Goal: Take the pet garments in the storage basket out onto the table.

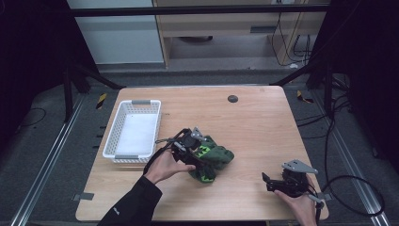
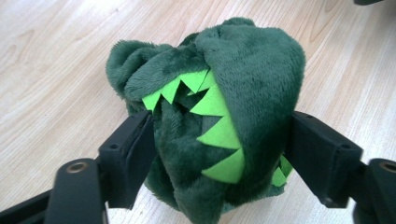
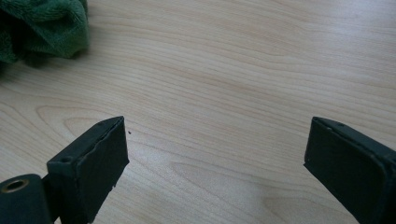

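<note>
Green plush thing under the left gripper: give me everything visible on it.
The green plush toy is dark green fleece, bunched into a crumpled lump, with a row of bright lime felt triangles like teeth or spikes. It lies on the wooden table, right of the white basket. The left gripper straddles it, jaws spread wide against its sides, no visible squeeze.

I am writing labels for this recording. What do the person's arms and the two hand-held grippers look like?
Both are black with two blocky jaws. The right hand-held gripper carries a grey three-cornered plate and a black cable. The left hand-held gripper has a similar plate. The left arm wears a black sleeve.
</note>
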